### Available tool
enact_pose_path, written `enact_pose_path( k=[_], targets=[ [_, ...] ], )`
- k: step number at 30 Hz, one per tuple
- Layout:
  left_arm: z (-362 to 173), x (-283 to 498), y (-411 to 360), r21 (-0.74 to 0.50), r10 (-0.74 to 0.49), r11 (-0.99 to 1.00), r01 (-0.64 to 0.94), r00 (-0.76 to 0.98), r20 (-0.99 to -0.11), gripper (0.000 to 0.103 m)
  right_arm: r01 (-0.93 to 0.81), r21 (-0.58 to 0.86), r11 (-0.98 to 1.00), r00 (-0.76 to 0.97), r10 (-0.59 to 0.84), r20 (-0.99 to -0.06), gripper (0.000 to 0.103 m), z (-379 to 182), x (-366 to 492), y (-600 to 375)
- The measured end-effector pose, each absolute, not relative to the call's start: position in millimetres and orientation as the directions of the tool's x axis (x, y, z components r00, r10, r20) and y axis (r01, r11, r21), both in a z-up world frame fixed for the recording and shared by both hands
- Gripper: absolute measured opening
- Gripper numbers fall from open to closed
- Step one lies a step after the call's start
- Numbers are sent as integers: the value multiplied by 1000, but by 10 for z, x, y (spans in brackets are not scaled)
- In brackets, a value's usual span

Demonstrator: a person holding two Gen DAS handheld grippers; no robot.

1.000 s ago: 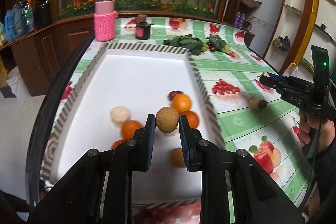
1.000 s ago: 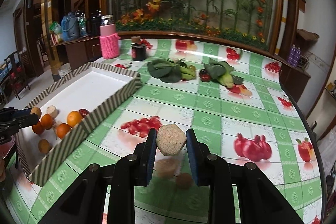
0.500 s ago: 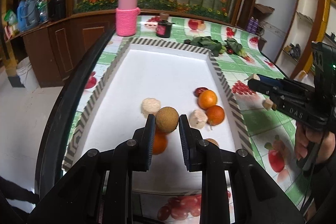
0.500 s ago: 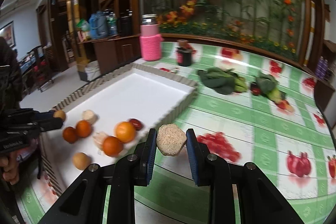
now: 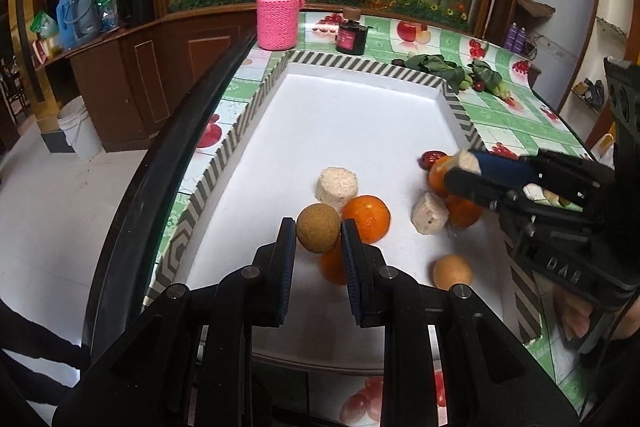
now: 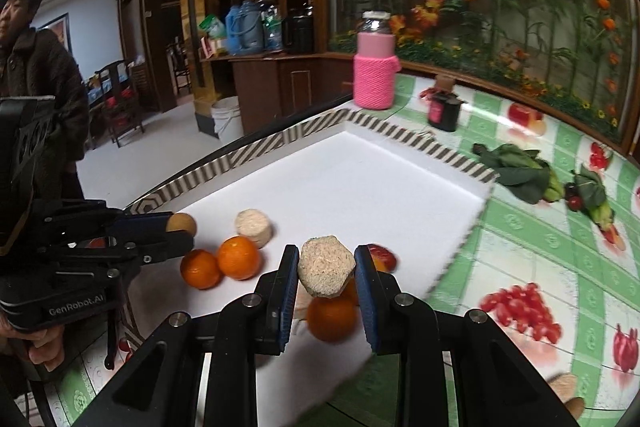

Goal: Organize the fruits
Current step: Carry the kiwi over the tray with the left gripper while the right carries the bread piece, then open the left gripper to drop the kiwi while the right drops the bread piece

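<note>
My left gripper (image 5: 318, 234) is shut on a round brown fruit (image 5: 318, 233) and holds it above the near left part of the white tray (image 5: 352, 115). My right gripper (image 6: 326, 267) is shut on a beige hexagonal piece (image 6: 326, 265) over the tray's near right part (image 6: 360, 179). In the tray lie oranges (image 5: 367, 218), two beige chunks (image 5: 336, 183), a red date (image 5: 432, 158) and a small brown fruit (image 5: 452, 271). The right gripper shows in the left wrist view (image 5: 466, 163); the left gripper shows in the right wrist view (image 6: 182, 225).
A pink-sleeved bottle (image 5: 278, 13) and a dark jar (image 5: 351, 34) stand behind the tray. Green leaves with small fruits (image 6: 520, 173) lie on the green fruit-print tablecloth (image 6: 540, 267). A beige piece (image 6: 564, 385) lies at its near right. The table edge (image 5: 168, 163) runs left.
Both grippers moved in over the tray with their loads still held. The right gripper came from the tablecloth leftward over the tray's right wall, close to the oranges.
</note>
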State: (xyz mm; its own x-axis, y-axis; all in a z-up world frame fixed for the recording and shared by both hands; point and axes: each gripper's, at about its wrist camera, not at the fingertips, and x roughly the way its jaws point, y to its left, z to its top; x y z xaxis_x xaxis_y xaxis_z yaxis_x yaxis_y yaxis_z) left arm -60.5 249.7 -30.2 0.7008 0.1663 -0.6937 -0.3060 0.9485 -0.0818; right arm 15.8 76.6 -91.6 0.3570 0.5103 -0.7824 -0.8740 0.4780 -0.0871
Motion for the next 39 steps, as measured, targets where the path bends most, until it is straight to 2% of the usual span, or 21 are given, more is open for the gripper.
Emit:
enact_pose_path(
  k=[16,32,34,38,39],
  targets=[
    [-386,-348,2569,-68,170,944,-323,653,-738,22,-879,-69,472,322,481,-815,27,-1052,221,833],
    [-391,-363,2579,-83,163,942,-325,660,-733,22,-879,-74,471,323,474,-819,27,-1057,202,846],
    [-393,-376,2586,-94,157,941,-326,665,-730,25,-881,-80,467,325,472,-820,27,-1061,193,854],
    [-387,-398,2606,-108,161,934,-342,668,-726,46,-884,-77,461,322,480,-816,27,-1049,172,846],
    [-383,-405,2602,-109,161,933,-342,671,-724,47,-884,-73,461,321,488,-812,27,-1036,165,832]
  ],
)
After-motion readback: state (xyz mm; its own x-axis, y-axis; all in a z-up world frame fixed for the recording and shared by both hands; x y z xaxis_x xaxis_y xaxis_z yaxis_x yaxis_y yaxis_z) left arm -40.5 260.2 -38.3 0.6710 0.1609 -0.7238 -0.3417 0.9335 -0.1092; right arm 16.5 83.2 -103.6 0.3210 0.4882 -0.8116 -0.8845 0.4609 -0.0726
